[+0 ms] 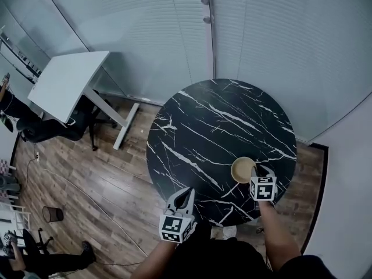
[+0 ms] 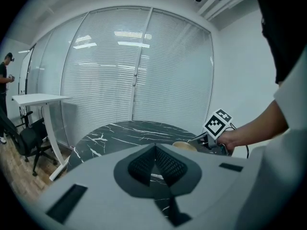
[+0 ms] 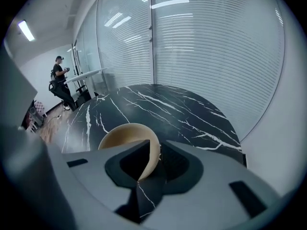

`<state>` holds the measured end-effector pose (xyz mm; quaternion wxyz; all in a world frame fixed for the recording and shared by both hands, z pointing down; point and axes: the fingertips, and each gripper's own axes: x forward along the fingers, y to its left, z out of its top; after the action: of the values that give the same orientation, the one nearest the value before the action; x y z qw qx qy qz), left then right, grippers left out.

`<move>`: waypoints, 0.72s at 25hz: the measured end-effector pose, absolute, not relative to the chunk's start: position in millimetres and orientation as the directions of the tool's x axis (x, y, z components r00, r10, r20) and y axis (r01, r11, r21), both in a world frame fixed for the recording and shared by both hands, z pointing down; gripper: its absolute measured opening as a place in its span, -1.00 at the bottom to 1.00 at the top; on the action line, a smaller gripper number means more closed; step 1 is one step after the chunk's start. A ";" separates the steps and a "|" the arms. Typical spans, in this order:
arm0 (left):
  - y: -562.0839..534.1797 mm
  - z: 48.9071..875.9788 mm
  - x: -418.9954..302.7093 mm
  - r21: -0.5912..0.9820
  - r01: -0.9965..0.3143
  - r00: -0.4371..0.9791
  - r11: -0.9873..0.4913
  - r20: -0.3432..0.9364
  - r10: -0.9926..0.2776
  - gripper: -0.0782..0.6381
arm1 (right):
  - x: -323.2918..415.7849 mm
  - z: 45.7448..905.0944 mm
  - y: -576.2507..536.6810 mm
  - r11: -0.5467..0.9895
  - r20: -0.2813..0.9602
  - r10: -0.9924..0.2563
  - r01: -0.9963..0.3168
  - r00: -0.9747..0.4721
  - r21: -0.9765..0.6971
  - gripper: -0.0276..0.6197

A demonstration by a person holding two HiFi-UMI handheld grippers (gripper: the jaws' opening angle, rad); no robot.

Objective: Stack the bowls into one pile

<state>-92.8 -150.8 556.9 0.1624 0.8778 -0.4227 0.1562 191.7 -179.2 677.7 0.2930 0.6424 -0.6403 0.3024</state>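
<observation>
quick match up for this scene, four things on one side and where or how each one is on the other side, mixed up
Things:
1. tan bowl
2. left gripper
3. right gripper
4. white desk

Places and states:
A. jaws together, nothing between them
B. stands on the wood floor, apart from the marble table
C. sits on the marble table, near the person's side
D. jaws on either side of the bowl's rim

Pairs: 1-C, 2-A, 3-D, 4-B
</observation>
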 end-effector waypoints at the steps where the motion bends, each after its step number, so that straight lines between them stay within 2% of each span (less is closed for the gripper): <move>1: -148.9 557.4 -92.9 0.157 -0.793 0.594 -0.589 0.414 -0.689 -0.75 | 192.3 674.7 -178.8 -0.009 0.760 -0.650 -1.000 -0.002 -0.011 -0.65; 9: -139.9 548.3 -86.4 0.148 -0.788 0.600 -0.597 0.399 -0.693 -0.75 | 175.5 626.5 -182.0 0.120 0.683 -0.730 -0.988 -0.021 0.098 -0.69; 18: -136.3 532.7 -69.8 0.137 -0.779 0.613 -0.612 0.370 -0.698 -0.75 | 152.6 558.6 -173.7 0.210 0.577 -0.807 -0.975 -0.129 0.076 -0.84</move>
<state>-69.8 -136.3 532.7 0.1436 0.8865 -0.4165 0.1414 152.6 -173.7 558.6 0.2587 0.6070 -0.7337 0.1625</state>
